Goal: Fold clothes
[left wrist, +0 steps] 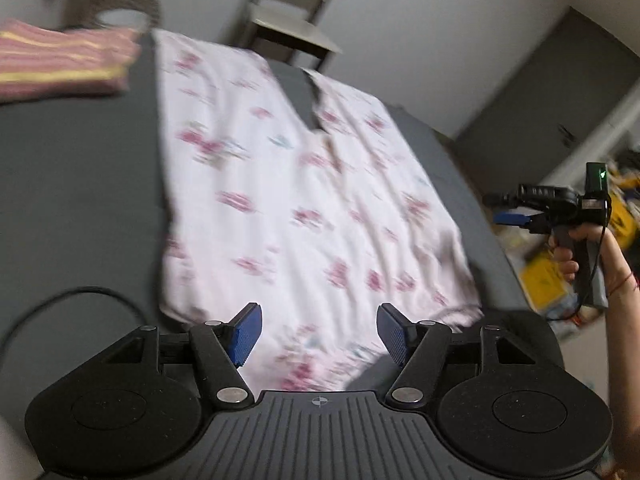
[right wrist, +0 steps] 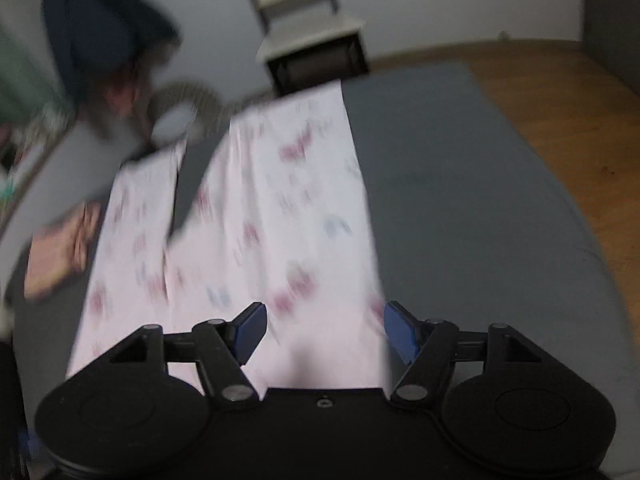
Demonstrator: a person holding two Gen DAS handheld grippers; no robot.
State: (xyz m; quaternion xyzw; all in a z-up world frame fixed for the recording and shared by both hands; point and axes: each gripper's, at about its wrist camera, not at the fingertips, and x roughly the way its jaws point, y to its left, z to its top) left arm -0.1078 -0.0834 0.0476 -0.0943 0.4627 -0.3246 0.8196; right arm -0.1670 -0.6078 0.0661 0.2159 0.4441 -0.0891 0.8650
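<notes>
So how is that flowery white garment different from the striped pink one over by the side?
The flowery white garment lies spread out flat across the grey surface; the striped pink one is already folded into a compact stack. The white one covers far more of the surface. Its print is scattered pink flowers, while the pink one has yellow stripes. Both rest on the same grey surface.

garment (left wrist: 296,200) on bed (left wrist: 80,200), chair (left wrist: 296,12) behind
</notes>
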